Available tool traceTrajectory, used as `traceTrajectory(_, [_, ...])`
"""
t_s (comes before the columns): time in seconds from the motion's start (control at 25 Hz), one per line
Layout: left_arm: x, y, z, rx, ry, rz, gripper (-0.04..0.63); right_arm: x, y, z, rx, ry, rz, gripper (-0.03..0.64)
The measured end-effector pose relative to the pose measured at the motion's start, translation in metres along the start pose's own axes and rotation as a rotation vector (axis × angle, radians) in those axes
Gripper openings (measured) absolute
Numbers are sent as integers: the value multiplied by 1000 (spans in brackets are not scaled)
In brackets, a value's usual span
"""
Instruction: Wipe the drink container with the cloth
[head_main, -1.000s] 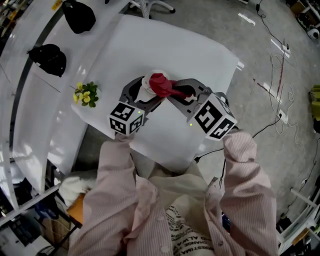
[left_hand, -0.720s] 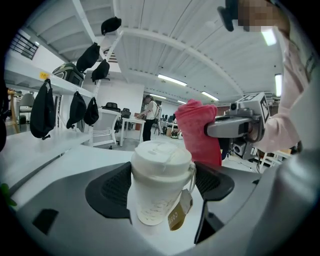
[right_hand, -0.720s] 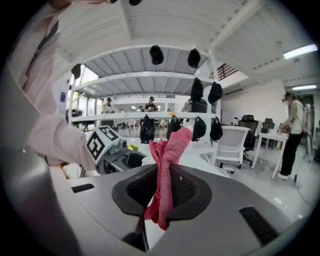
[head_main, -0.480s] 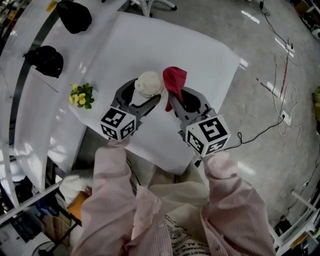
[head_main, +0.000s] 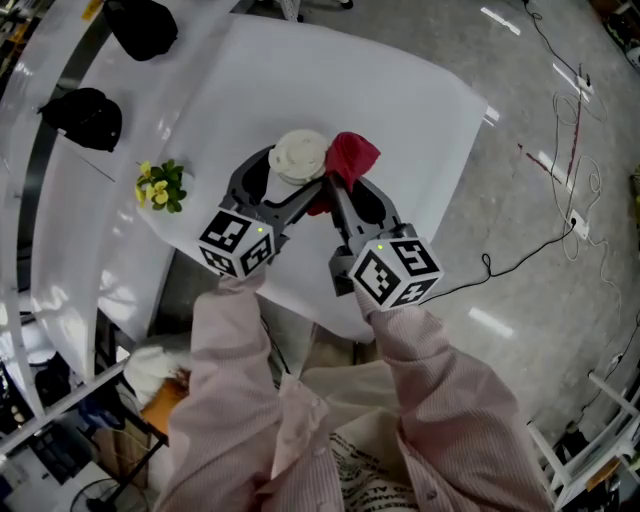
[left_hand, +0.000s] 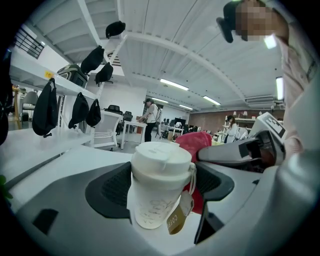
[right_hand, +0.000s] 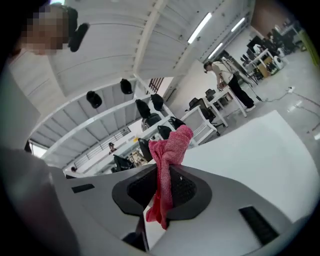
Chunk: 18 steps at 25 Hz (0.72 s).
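My left gripper (head_main: 288, 185) has its jaws clamped on the one cup (head_main: 300, 155), gripping it upright by the body over the white table (head_main: 400, 110). The cup's lid is on, so I can't tell what's inside. A single brown tag (left_hand: 178, 220) hangs off its side. My right gripper (head_main: 348, 185) is pinched tight on the one red cloth (head_main: 350, 157), which bunches up above the jaws and dangles below them. The cloth sits just beside the cup's right; whether they touch I can't tell. Elsewhere I count one yellow flower sprig (head_main: 160, 185) at the table's left edge and two black bags (head_main: 85, 117) beyond it
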<state>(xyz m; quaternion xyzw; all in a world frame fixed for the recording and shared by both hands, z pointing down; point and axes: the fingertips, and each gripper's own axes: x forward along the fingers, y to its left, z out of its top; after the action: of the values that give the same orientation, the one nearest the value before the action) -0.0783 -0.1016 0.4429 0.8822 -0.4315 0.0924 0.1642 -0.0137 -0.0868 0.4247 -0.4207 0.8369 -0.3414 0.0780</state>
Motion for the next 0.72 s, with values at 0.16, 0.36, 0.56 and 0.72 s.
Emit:
traceTrajectory(0.16, [0,3,0,-7,-7,-7,393,1,-3,-8,185,-80,0,46])
traceTrajectory(0.36, [2,2,2,-7,-16,-14,393,-2,-10,-15,278,-135,-11,46])
traceTrajectory(0.56, [1,3,2,-7,-24,-21,393,-2,-14,-24,341,-174,-15,46])
traceTrajectory(0.72, [0,3,1,-6,-30,-28,393,0,-17,-31,373,-185,-24,46])
